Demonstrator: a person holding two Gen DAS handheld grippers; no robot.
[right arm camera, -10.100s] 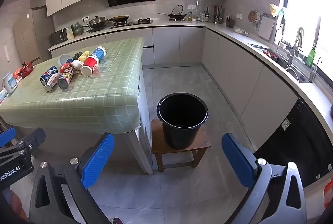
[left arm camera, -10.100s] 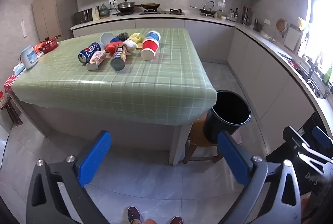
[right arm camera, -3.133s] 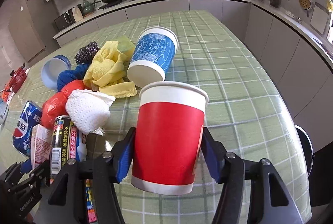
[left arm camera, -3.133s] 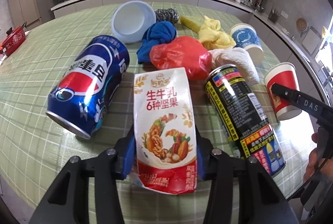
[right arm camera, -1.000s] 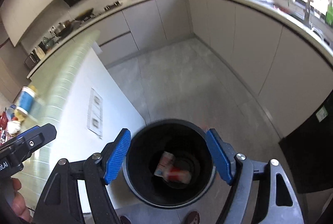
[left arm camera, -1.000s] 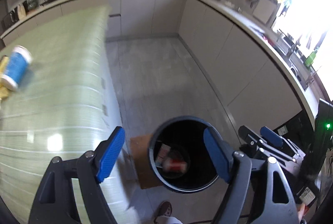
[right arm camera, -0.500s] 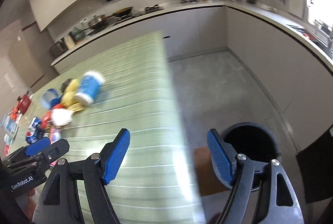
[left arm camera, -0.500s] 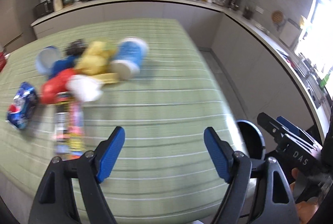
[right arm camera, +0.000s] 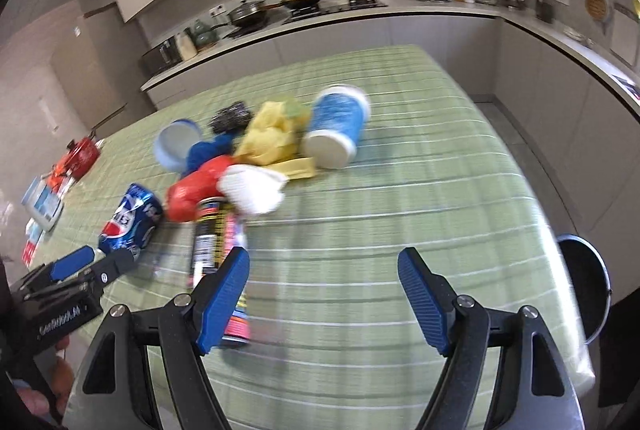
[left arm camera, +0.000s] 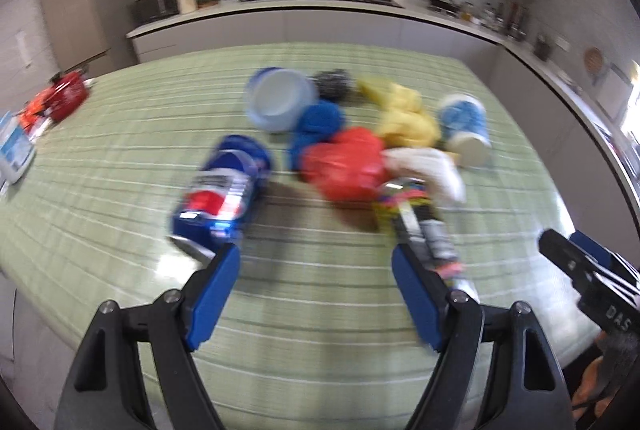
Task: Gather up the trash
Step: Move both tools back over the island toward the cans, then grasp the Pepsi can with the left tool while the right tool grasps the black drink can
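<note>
Trash lies in a pile on the green checked table [left arm camera: 120, 158]: a blue Pepsi can [left arm camera: 224, 194] on its side, a red plastic bag [left arm camera: 344, 166], a white crumpled wad [left arm camera: 432, 166], a tall black and yellow can [left arm camera: 420, 226], a yellow cloth [left arm camera: 404, 114] and a blue paper cup [left arm camera: 466, 126] on its side. My left gripper [left arm camera: 316, 294] is open and empty, just in front of the Pepsi can and the tall can. My right gripper [right arm camera: 324, 294] is open and empty over the table, right of the tall can [right arm camera: 216, 242]. The blue paper cup [right arm camera: 338, 126] lies further back.
A blue bowl [left arm camera: 280, 102], a blue cloth [left arm camera: 318, 122] and a steel scourer [left arm camera: 334, 82] lie behind the pile. The black bin's rim [right arm camera: 588, 278] shows past the table's right edge. A red pot [left arm camera: 66, 96] and a white box [left arm camera: 14, 146] sit at the far left.
Both grippers have swung back from over the black bin to the table and moved close to the trash pile. The snack pouch and red cup they held earlier are in the bin.
</note>
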